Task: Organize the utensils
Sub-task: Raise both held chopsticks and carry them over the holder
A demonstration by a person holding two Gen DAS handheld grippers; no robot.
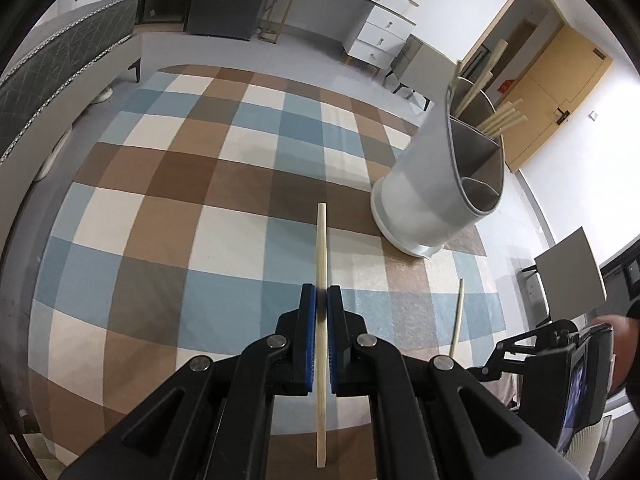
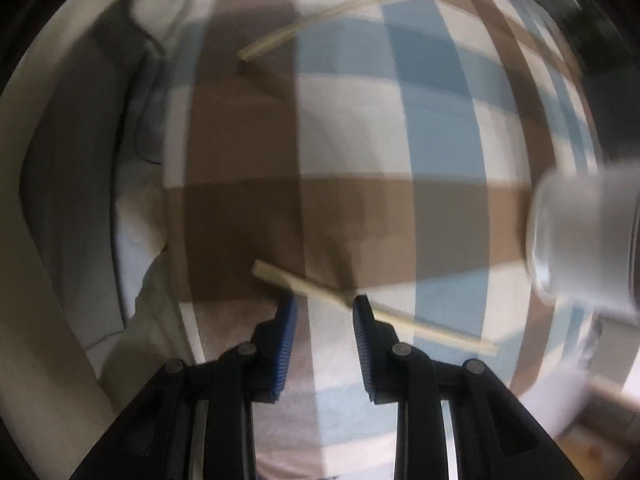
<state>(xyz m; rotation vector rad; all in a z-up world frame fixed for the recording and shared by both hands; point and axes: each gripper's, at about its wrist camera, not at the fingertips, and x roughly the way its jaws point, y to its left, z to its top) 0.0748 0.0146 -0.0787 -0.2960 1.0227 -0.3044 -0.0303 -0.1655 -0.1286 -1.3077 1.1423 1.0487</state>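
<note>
My left gripper point(image 1: 321, 292) is shut on a pale wooden chopstick point(image 1: 322, 240) that runs lengthwise between its blue pads, held above the checked tablecloth point(image 1: 160, 220). A white divided utensil holder point(image 1: 436, 184) stands ahead to the right, with several chopsticks point(image 1: 502, 120) in its far compartment. A second chopstick point(image 1: 457, 316) lies on the cloth at the right. In the right wrist view, my right gripper point(image 2: 326, 300) is open, its fingers straddling a chopstick point(image 2: 320, 294) lying on the cloth. Another chopstick point(image 2: 340, 12) shows at the top. The holder point(image 2: 580, 240) is blurred at the right.
The table edge drops to a grey floor beyond the cloth. A grey bed point(image 1: 52, 80), a white dresser point(image 1: 360, 12) and a wooden door point(image 1: 560, 76) stand in the room. The right gripper's body point(image 1: 560, 356) shows at lower right in the left wrist view.
</note>
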